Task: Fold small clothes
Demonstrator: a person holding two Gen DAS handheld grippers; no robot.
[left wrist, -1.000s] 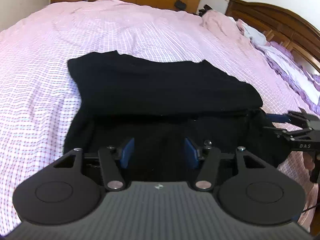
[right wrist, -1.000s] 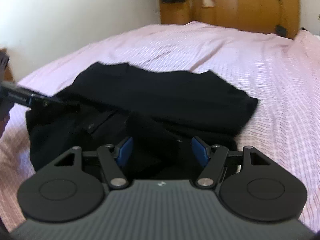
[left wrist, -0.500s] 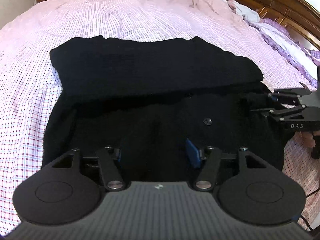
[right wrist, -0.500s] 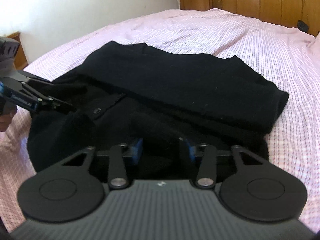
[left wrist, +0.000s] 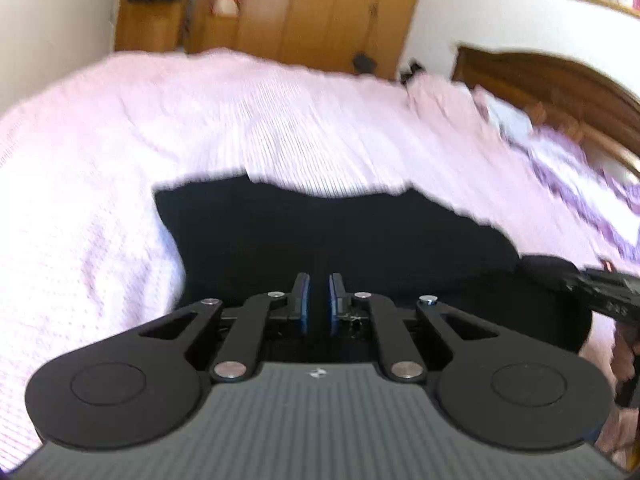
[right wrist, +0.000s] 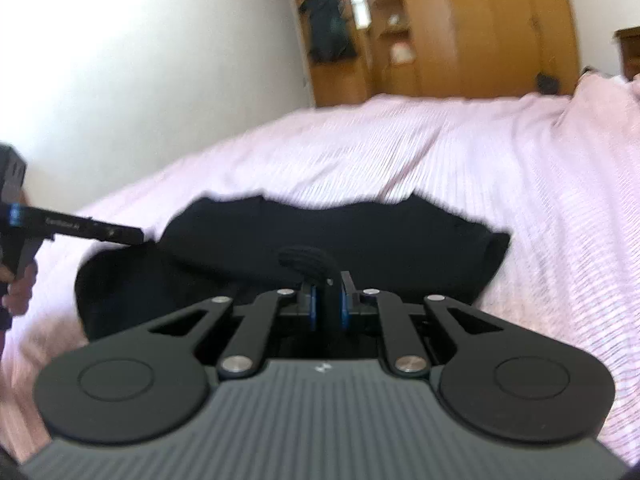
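A black garment [left wrist: 320,232] lies folded across the pink bed; the right wrist view shows it too [right wrist: 380,236]. My left gripper [left wrist: 318,282] is at its near edge, jaws closing to a narrow slit with dark cloth between the blue pads. My right gripper [right wrist: 328,282] is closing on a raised fold of the same black cloth [right wrist: 308,260], which bulges up between its pads. Each gripper shows in the other's view: the right gripper [left wrist: 600,286] at the garment's right end, the left gripper [right wrist: 100,232] at its left end, held by a hand [right wrist: 18,288].
The pink checked bedspread [left wrist: 240,120] stretches far beyond the garment. A dark wooden headboard [left wrist: 540,80] and purple-white pillows [left wrist: 580,168] lie to the right. Wooden wardrobes [right wrist: 480,28] and a white wall stand behind the bed.
Both grippers went from wide open to closed on the garment's near edge. Both views have tilted up and are blurred, with the near cloth lifted off the bed.
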